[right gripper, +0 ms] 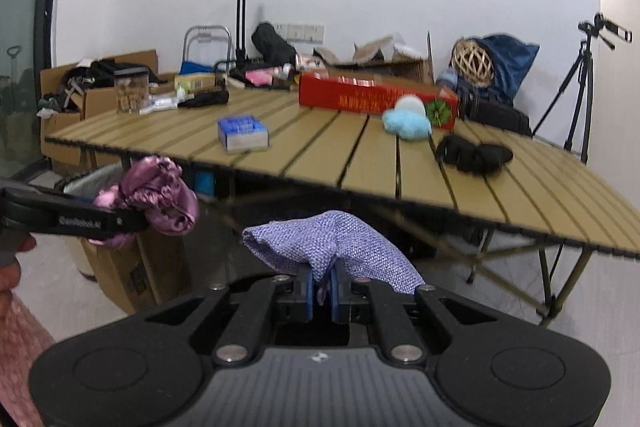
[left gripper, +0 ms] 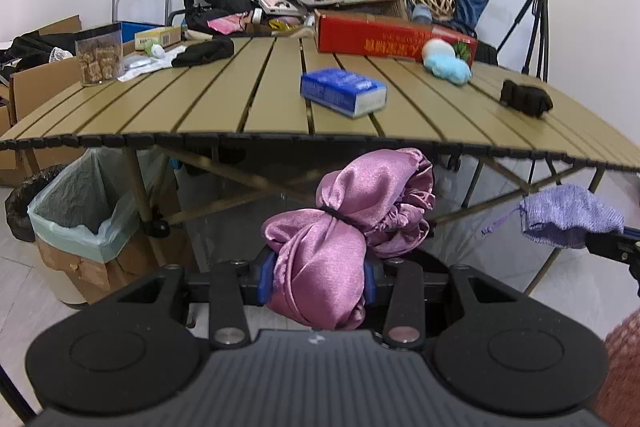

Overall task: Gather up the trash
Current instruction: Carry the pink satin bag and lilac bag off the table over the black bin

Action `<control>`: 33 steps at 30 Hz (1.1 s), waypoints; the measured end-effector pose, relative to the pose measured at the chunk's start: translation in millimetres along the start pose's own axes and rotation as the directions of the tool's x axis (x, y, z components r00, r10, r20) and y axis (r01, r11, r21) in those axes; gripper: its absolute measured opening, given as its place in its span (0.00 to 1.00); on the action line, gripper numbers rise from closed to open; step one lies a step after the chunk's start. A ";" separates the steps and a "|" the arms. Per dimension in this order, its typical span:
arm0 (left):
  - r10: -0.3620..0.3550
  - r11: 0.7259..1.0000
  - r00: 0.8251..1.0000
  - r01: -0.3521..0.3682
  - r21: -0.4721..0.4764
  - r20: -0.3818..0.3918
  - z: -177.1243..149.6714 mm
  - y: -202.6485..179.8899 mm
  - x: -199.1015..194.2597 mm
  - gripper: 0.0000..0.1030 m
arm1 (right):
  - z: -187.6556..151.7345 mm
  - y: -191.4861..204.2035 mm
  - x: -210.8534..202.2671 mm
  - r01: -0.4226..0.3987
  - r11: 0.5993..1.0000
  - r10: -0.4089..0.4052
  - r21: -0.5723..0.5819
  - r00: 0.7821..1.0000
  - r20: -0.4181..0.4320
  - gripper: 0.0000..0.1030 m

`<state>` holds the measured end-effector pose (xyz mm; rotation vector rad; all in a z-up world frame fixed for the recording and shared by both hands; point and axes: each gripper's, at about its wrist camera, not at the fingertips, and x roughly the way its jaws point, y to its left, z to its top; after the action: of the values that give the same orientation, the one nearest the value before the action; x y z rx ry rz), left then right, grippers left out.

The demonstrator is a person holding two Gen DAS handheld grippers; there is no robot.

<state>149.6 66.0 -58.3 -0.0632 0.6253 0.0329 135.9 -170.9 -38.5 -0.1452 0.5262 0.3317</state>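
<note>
Left wrist view shows the left tool (left gripper: 320, 281) clenched around a pink satin bundle (left gripper: 344, 227), cinched at its waist by a black band, held in the air below the near edge of the slatted bench (left gripper: 240, 95). It looks light, soft and slippery; the pads bite below the band, where the bunched cloth is least likely to slide out. Over in the right wrist view, the right tool (right gripper: 322, 291) is pinched fully closed on a fold of a lilac woven pouch (right gripper: 324, 247), limp and light, rough enough to hold well. A lined trash bin (left gripper: 76, 227) stands at the left beside the bench, its mouth open.
</note>
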 end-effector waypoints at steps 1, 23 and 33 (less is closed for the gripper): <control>0.002 1.000 1.000 -0.002 0.005 -0.008 -1.9 -0.5 0.8 0.40 | -3.9 -1.2 2.1 0.000 1.000 0.000 0.004 1.000 -0.013 0.07; 0.040 0.995 0.974 -0.018 0.101 -0.224 -41.1 -18.5 40.0 0.40 | -59.9 -29.7 54.1 0.013 0.995 0.005 0.095 0.981 -0.193 0.07; 0.067 0.990 0.946 -0.022 0.141 -0.318 -54.8 -25.4 59.5 0.40 | -62.4 -40.4 67.0 0.020 0.993 0.005 0.117 0.978 -0.210 0.07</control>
<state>167.0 37.6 -136.2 0.0798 0.9550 0.0238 175.2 -204.2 -124.3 -0.0673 0.7531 0.2784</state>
